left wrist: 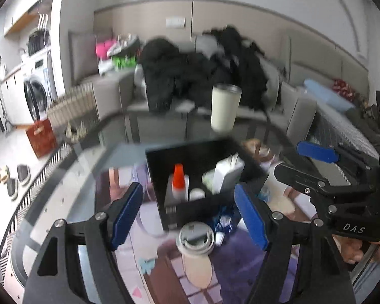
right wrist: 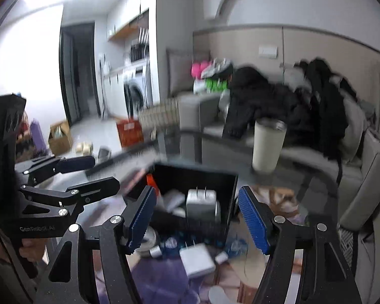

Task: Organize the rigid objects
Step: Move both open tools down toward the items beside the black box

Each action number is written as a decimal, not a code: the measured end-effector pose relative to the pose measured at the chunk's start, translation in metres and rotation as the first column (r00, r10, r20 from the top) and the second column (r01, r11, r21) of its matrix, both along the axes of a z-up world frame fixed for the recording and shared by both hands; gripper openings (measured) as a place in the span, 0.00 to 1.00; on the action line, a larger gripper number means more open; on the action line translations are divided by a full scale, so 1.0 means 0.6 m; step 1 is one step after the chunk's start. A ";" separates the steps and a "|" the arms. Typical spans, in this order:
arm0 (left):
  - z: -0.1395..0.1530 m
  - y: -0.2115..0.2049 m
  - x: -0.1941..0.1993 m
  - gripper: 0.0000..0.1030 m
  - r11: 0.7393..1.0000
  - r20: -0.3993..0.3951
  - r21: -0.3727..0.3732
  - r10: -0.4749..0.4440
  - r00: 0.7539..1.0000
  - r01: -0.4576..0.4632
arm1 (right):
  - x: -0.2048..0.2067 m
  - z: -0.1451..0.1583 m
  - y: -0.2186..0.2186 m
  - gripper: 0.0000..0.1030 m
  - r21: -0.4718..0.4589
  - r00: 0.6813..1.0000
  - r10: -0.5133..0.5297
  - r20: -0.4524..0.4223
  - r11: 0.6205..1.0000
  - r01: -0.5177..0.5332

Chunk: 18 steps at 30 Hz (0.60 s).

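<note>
Left tool point(left wrist: 190, 217) open; black box point(left wrist: 202, 167) between jaws.

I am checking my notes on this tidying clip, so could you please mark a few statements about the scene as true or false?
1. The black box already holds a bottle with an orange cap. True.
2. The left claw is clamped on the lidded cup. False: its jaws stand open, holding nothing.
3. A cream tumbler stands upright beyond the box. True.
4. The white plug adapter lies outside the box. False: it sits inside.
5. The right claw is open. True.
</note>
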<state>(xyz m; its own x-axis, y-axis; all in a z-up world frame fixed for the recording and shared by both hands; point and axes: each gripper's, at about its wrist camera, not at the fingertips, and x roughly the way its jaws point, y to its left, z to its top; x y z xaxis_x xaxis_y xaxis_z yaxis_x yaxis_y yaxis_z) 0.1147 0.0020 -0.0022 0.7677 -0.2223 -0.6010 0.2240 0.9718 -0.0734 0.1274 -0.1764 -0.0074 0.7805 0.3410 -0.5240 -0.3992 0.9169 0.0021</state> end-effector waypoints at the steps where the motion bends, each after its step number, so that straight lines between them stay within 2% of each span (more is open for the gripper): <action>1: -0.009 -0.002 0.005 0.73 1.000 -0.023 0.003 -0.002 1.000 0.002 | 0.007 -0.011 0.003 0.66 -0.016 1.000 0.002 -0.028 1.000 -0.002; 4: -0.037 -0.011 0.018 0.73 1.000 -0.095 0.019 -0.004 0.995 0.006 | 0.028 -0.042 0.009 0.65 -0.052 0.993 -0.005 -0.122 0.999 -0.001; 10: -0.082 -0.032 0.035 0.73 0.997 -0.176 0.064 -0.020 0.984 0.032 | 0.065 -0.106 0.013 0.65 -0.097 0.958 -0.025 -0.285 0.995 -0.003; 12: -0.097 -0.039 0.040 0.73 0.996 -0.193 0.079 -0.026 0.981 0.042 | 0.065 -0.128 0.019 0.64 -0.124 0.945 -0.011 -0.326 0.992 -0.032; 18: -0.131 -0.051 0.057 0.73 0.993 -0.248 0.095 -0.039 0.968 0.064 | 0.070 -0.169 0.021 0.61 -0.173 0.926 -0.027 -0.377 0.984 -0.042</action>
